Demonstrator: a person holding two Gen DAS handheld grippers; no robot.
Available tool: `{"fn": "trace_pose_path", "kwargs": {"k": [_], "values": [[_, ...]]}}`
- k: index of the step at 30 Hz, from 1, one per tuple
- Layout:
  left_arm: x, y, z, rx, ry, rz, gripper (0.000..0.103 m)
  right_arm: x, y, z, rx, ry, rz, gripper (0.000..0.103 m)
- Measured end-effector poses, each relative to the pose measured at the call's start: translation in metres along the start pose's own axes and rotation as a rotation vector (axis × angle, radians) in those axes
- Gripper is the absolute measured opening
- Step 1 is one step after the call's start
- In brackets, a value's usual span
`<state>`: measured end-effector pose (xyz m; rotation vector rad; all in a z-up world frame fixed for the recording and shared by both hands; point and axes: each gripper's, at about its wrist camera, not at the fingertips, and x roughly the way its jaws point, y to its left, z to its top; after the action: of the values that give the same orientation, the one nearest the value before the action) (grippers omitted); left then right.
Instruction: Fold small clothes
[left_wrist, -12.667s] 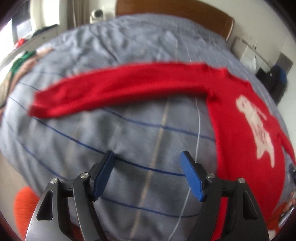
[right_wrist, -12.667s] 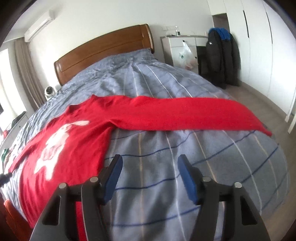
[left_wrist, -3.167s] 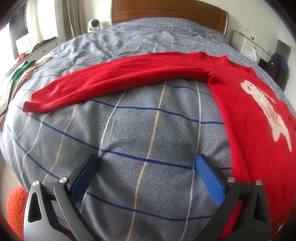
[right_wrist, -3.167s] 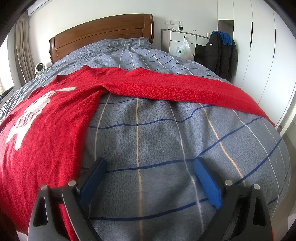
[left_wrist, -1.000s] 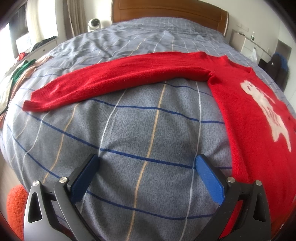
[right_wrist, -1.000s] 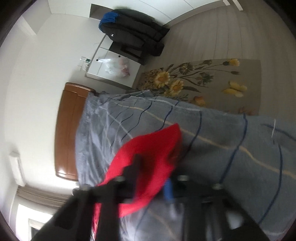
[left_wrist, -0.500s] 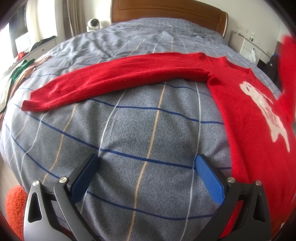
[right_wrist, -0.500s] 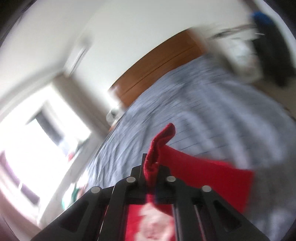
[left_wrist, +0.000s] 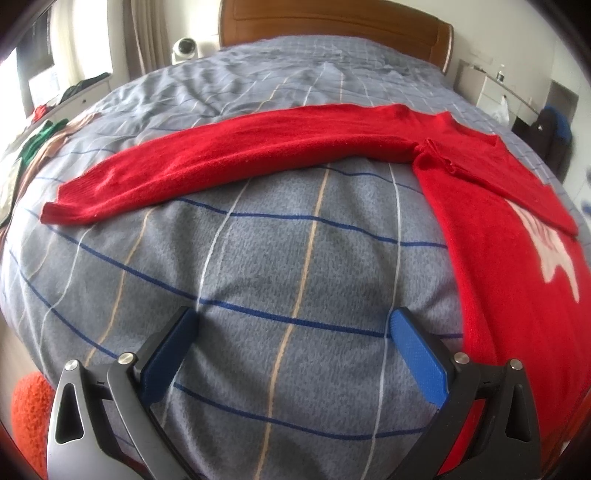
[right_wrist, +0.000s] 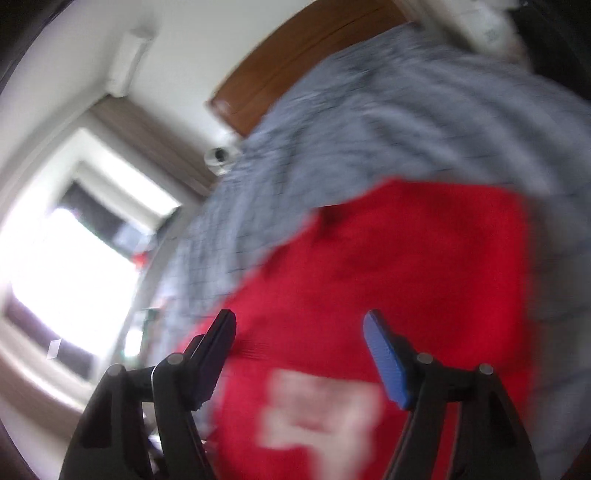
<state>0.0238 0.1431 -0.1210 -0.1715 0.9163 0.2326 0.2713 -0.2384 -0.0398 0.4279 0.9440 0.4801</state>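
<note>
A red sweater (left_wrist: 517, 229) with a white print lies on the grey checked bedspread (left_wrist: 280, 266). Its left sleeve (left_wrist: 221, 162) stretches out flat to the left; the other sleeve (left_wrist: 491, 173) now lies folded across the chest, covering part of the print. My left gripper (left_wrist: 291, 332) hovers open over bare bedspread in front of the left sleeve, holding nothing. In the blurred right wrist view my right gripper (right_wrist: 299, 332) is above the sweater (right_wrist: 406, 288), jaws opening, with nothing between the pads.
A wooden headboard (left_wrist: 332, 18) stands at the far end. A nightstand (left_wrist: 491, 88) and dark coats (left_wrist: 550, 129) are at the right. Loose clothes (left_wrist: 40, 144) lie at the bed's left edge, an orange fuzzy thing (left_wrist: 26, 410) below it.
My right gripper carried the right sleeve's cuff over the sweater body, rolled upright and let it go; the sleeve now lies folded across the chest. The left gripper stayed still.
</note>
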Motion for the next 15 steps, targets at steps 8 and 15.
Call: {"fn": "trace_pose_path", "kwargs": {"k": [8, 15], "values": [[0.002, -0.003, 0.001, -0.002, -0.004, 0.012, 0.103, -0.053, -0.109, -0.032, -0.008, -0.043, -0.275, 0.071], [0.002, -0.004, -0.002, -0.001, -0.011, 0.016, 0.103, -0.06, -0.141, -0.059, 0.009, -0.157, -0.216, 0.074]]}}
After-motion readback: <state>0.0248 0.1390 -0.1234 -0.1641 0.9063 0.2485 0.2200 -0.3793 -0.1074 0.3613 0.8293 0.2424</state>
